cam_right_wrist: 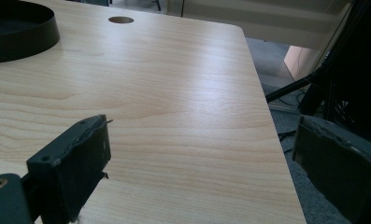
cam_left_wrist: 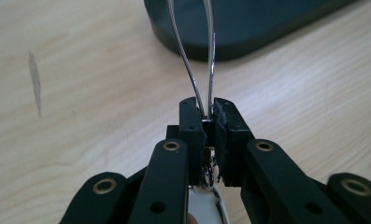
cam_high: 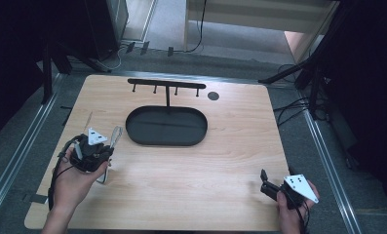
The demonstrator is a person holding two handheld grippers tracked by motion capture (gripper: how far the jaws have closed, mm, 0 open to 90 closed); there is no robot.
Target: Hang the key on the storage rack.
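A thin silver wire loop (cam_left_wrist: 199,56) rises from between the pads of my left gripper (cam_left_wrist: 210,109), which is shut on its lower end. In the high view the left gripper (cam_high: 109,150) is at the table's left, held a little above the wood, and the wire loop (cam_high: 116,135) points toward the black oval tray (cam_high: 132,131). A white part shows under the jaws; what it is I cannot tell. My right gripper (cam_high: 264,181) rests near the front right corner. In its own view the right gripper (cam_right_wrist: 202,140) is open with nothing between its fingers.
A black rack with several hooks (cam_high: 166,82) rises behind the tray on a short post. A round hole (cam_high: 213,95) sits in the tabletop to its right. The table's right edge (cam_right_wrist: 272,121) runs close to my right gripper. Stands and cables surround the table.
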